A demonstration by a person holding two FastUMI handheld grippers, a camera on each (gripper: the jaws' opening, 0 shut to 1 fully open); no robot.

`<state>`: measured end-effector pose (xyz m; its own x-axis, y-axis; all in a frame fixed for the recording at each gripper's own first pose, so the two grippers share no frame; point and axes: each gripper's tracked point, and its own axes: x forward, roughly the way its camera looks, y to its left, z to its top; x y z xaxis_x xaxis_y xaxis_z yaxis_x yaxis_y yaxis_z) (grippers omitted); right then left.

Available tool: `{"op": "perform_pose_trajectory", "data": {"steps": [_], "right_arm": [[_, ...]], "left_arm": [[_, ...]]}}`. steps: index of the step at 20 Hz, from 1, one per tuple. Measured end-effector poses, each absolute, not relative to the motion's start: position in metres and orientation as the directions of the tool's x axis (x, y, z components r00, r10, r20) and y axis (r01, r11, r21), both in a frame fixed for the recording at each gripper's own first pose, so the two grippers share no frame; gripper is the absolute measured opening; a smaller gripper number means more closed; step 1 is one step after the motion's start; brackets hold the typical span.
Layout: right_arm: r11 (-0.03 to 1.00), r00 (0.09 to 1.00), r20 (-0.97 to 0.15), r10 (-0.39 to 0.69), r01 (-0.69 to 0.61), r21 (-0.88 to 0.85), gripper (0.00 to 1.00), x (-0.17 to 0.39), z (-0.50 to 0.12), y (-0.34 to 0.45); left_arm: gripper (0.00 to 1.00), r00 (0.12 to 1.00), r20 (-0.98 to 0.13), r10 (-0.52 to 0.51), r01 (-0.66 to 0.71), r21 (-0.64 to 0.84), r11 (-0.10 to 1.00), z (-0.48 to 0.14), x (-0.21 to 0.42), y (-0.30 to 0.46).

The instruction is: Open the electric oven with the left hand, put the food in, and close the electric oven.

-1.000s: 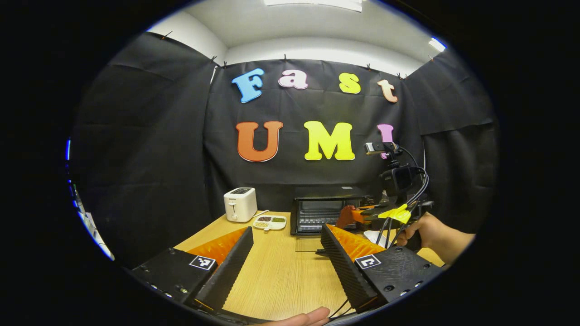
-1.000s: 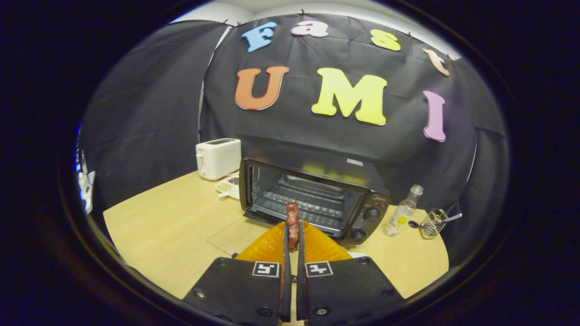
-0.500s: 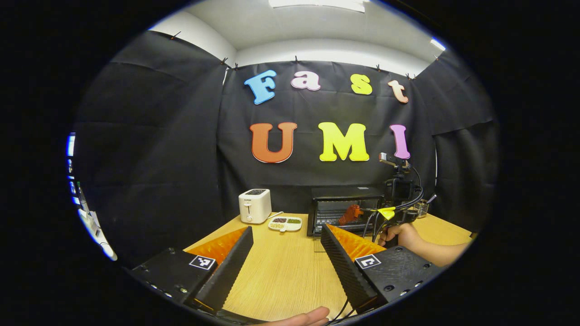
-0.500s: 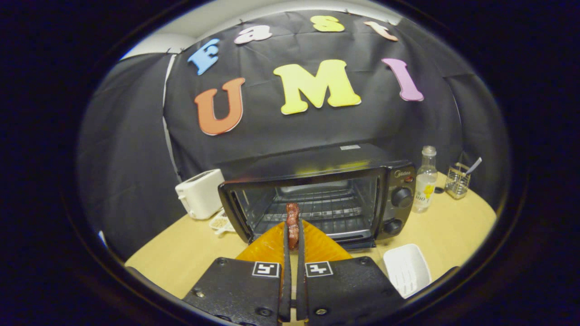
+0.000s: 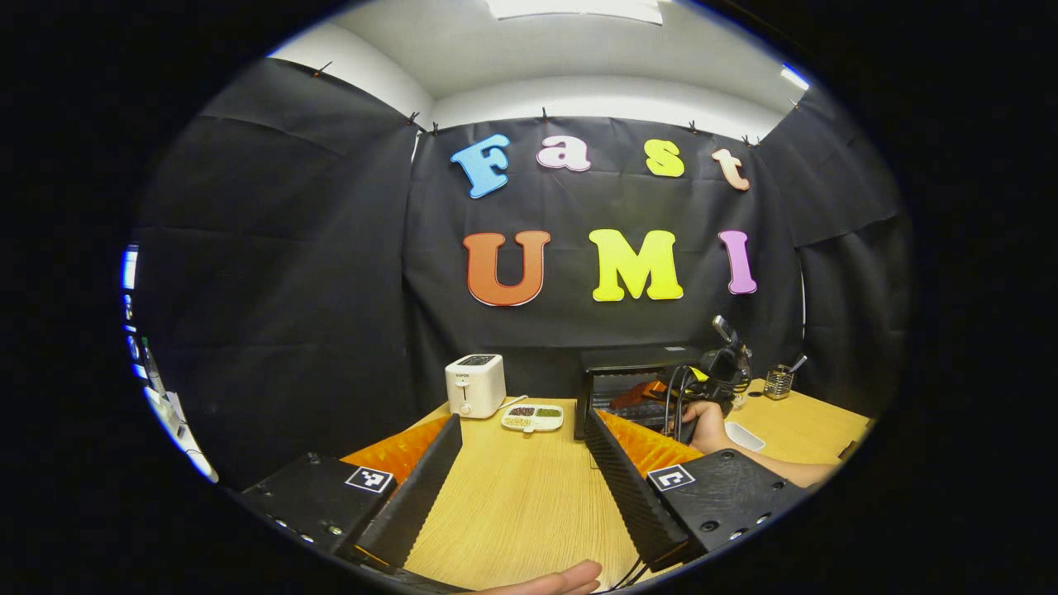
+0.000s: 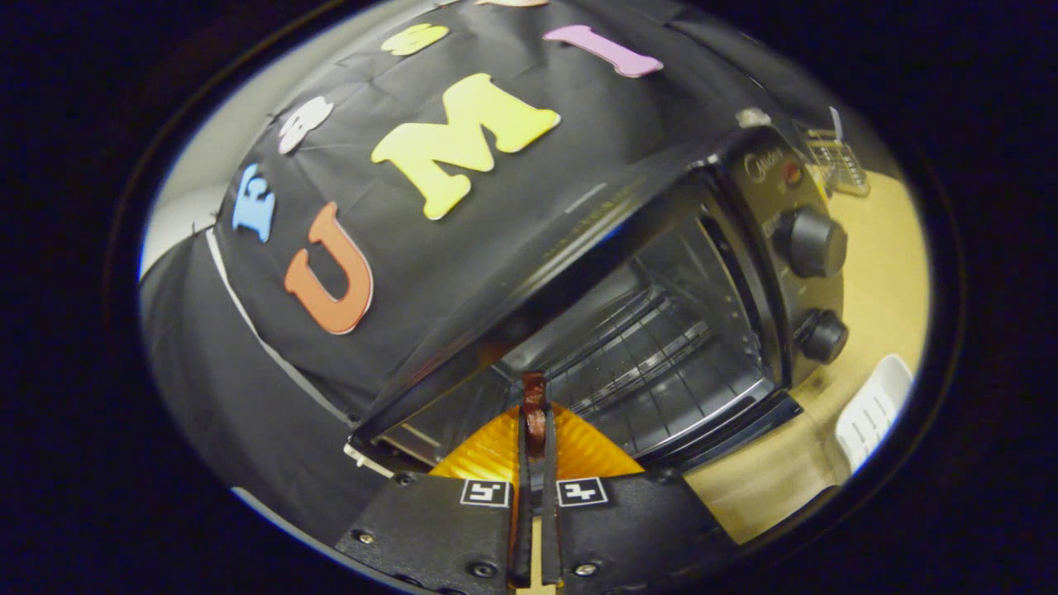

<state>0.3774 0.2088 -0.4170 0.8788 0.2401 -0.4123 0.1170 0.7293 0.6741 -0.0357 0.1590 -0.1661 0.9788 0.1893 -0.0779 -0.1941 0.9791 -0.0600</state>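
Food: the brown food piece (image 6: 534, 411) is being pinched between the right gripper (image 6: 534, 430) fingers.
Change: it is being carried closer; the open oven (image 6: 661, 330) mouth now looks much bigger.
Left gripper (image 5: 521, 463): being held spread wide, empty, above the table (image 5: 521, 504).
Next: the food is probably being set on the rack.

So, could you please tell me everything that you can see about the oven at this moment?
The oven is a small black countertop box, seemingly metal, standing on the wooden table. Its front is open, so the wire rack inside shows. Two round black knobs sit one above the other on its right-hand panel. The right claw, shut on a reddish-brown piece of food, is at the opening. In the left gripper view the oven stands right of a white toaster.
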Motion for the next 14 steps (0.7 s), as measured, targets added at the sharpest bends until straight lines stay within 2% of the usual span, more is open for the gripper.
{"op": "perform_pose_trajectory", "data": {"steps": [3, 8, 11, 13, 14], "right_arm": [[0.686, 0.885, -0.404, 0.231, 0.147, 0.713, 0.08, 0.384, -0.422, 0.207], [0.748, 0.878, -0.433, 0.204, 0.146, 0.647, 0.1, 0.385, -0.421, 0.209], [0.839, 0.87, -0.481, 0.109, 0.179, 0.513, 0.16, 0.385, -0.433, 0.193], [0.888, 0.874, -0.484, 0.052, 0.18, 0.422, 0.3, 0.381, -0.43, 0.184], [0.909, 0.881, -0.473, 0.026, 0.176, 0.378, 0.33, 0.378, -0.426, 0.179]], "left_arm": [[0.96, 0.981, -0.093, 0.168, -0.175, -0.071, 0.982, -0.171, -0.028, 0.152], [0.96, 0.981, -0.117, 0.154, -0.161, -0.056, 0.985, -0.179, -0.023, 0.143], [0.96, 0.981, -0.128, 0.147, -0.156, -0.06, 0.986, -0.184, -0.023, 0.143], [0.96, 0.978, -0.141, 0.151, -0.162, -0.067, 0.984, -0.189, -0.027, 0.147], [0.96, 0.977, -0.154, 0.149, -0.162, -0.075, 0.984, -0.192, -0.027, 0.147]]}}
